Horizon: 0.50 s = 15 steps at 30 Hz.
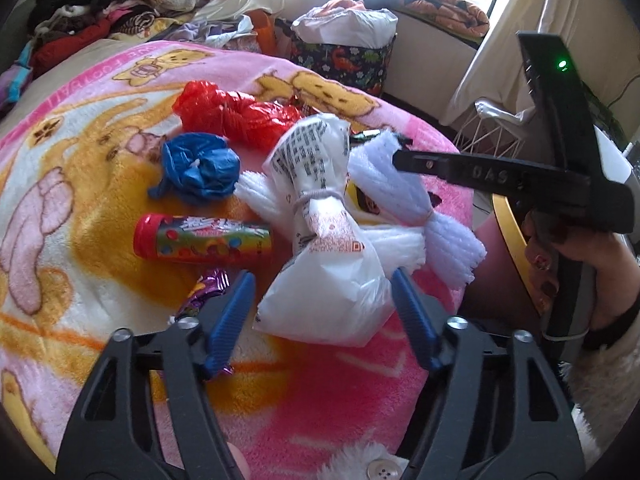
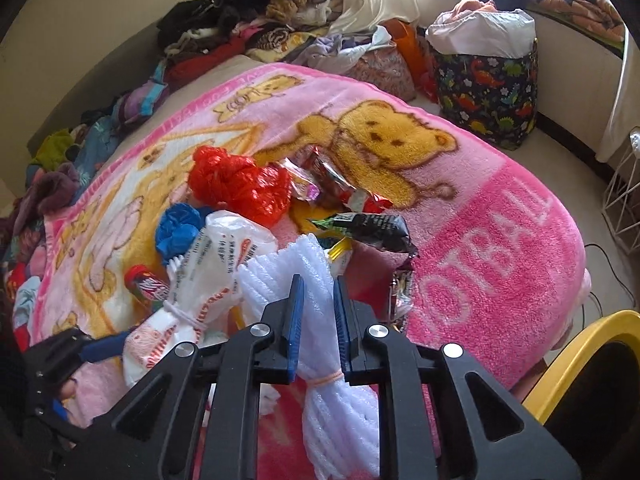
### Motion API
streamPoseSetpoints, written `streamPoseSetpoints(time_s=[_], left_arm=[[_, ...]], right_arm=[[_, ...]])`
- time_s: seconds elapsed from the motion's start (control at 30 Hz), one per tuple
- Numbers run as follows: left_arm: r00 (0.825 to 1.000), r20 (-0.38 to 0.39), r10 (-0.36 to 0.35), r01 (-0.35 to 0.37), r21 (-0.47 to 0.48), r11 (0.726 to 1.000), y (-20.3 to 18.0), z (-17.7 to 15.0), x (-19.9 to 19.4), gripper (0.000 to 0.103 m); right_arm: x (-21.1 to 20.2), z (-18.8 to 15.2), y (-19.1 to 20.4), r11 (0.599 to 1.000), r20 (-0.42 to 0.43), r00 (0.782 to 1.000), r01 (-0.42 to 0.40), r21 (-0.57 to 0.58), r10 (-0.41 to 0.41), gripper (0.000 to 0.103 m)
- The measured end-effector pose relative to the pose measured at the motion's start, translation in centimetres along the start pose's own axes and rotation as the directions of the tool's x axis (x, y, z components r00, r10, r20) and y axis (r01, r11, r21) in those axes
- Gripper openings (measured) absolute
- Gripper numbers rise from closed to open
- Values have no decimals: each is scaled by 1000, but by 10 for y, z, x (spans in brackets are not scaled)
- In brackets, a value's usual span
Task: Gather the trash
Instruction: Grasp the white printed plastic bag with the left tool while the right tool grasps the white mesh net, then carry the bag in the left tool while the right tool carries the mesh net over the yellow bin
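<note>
Now the right gripper point(image 2: 316, 320) clamps the white foam bundle point(image 2: 340, 412) near the pink blanket's point(image 2: 500, 260) edge; the left gripper point(image 1: 322, 312), spread wide, straddles a tied white bag point(image 1: 332, 292), half-hiding a purple wrapper point(image 1: 208, 288).

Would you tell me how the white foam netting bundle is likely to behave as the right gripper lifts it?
The white foam netting bundle looks airy, so it is probably very light. Only a rubber band cinches it, so its loose ends will likely flop. The right gripper has closed on it; the foam probably squashes rather than slips.
</note>
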<state>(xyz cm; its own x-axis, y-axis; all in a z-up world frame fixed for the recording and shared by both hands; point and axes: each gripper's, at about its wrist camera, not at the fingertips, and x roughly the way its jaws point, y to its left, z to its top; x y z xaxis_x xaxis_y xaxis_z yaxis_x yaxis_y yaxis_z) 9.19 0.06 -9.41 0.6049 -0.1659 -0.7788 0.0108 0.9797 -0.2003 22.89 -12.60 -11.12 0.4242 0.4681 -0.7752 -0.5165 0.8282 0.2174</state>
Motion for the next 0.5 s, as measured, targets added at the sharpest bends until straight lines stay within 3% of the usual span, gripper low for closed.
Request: streamPoseSetpoints(time_s=[0.07, 0.13, 0.17, 0.5], left_arm=[[1000, -10, 4, -4, 9, 1000, -2, -2, 1, 49], [1000, -1, 4, -4, 9, 1000, -1, -2, -1, 29], [1000, 8, 4, -4, 10, 1000, -1, -1, -4, 24], [985, 169, -37, 37, 3, 999, -7, 24, -49, 13]], right_arm=[[-8, -2, -1, 1000, 25, 1000, -16, 21, 16, 14], [-19, -3, -2, 999, 50, 998, -27, 38, 25, 14], [-23, -3, -2, 999, 62, 998, -31, 42, 28, 14], [-86, -1, -17, 989, 212, 976, -76, 126, 48, 14]])
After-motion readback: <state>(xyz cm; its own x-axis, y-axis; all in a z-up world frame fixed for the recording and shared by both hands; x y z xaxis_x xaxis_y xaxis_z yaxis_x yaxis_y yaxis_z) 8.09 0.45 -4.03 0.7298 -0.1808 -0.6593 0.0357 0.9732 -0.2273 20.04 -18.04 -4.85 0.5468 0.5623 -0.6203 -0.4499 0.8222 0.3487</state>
